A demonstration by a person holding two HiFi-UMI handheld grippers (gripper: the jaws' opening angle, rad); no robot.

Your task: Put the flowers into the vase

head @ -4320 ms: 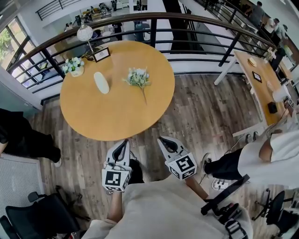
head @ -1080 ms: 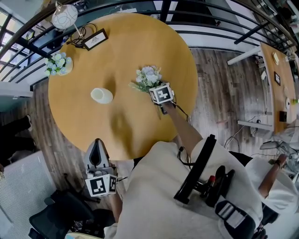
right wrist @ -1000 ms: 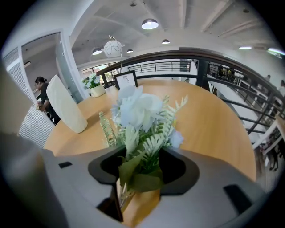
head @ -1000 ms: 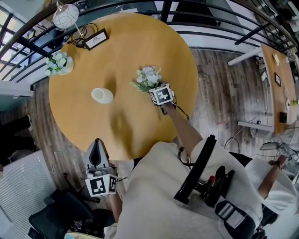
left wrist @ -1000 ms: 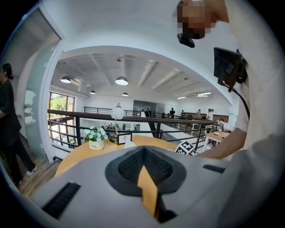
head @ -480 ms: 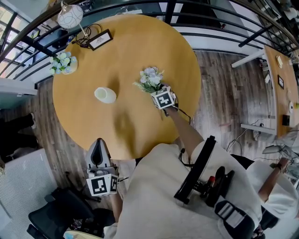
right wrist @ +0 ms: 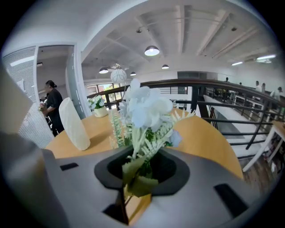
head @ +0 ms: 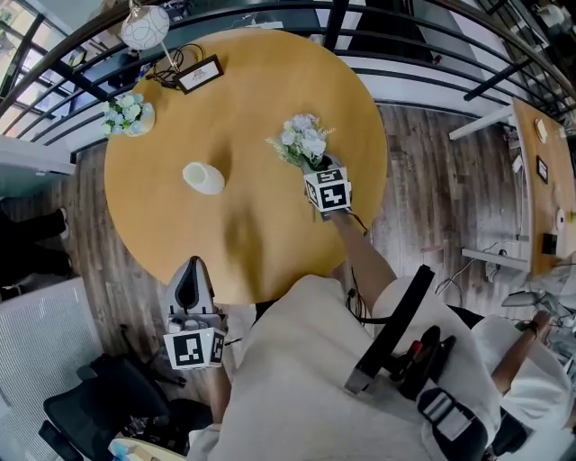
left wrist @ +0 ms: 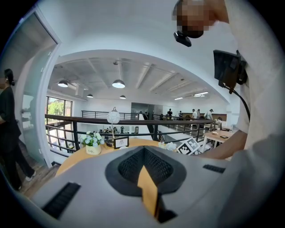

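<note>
Closest to the person, the left claw (head: pixel 189 288) hangs just off the near edge of the round honey-coloured wooden surface (head: pixel 252 90). Its jaws are together with nothing between them.

Farther out on the person's right, the right claw (head: pixel 317 167) has its jaws clamped on the green stems of the bunch of white artificial flowers (head: pixel 304 140). Those jaws have just been closing, and the stems are between them. The bunch looks clear of the surface, its long axis running along the claw with the blooms pointing away from the person and upward.

The coming move turns on the tall white matte vase (head: pixel 203 177). It stands upright, mouth up, well apart to the left of the right claw. In the right gripper view the vase (right wrist: pixel 75 124) sits left of the flowers (right wrist: pixel 144 109). The bunch would likely need carrying leftward and turning stems-down over that mouth.

At the far rim stand a small pot of pale flowers (head: pixel 130 115), a black-framed card (head: pixel 201 74) and a white globe lamp (head: pixel 146 27). Beyond them are a black railing (head: pixel 432 54) and grey-brown plank floor (head: pixel 423 180).
</note>
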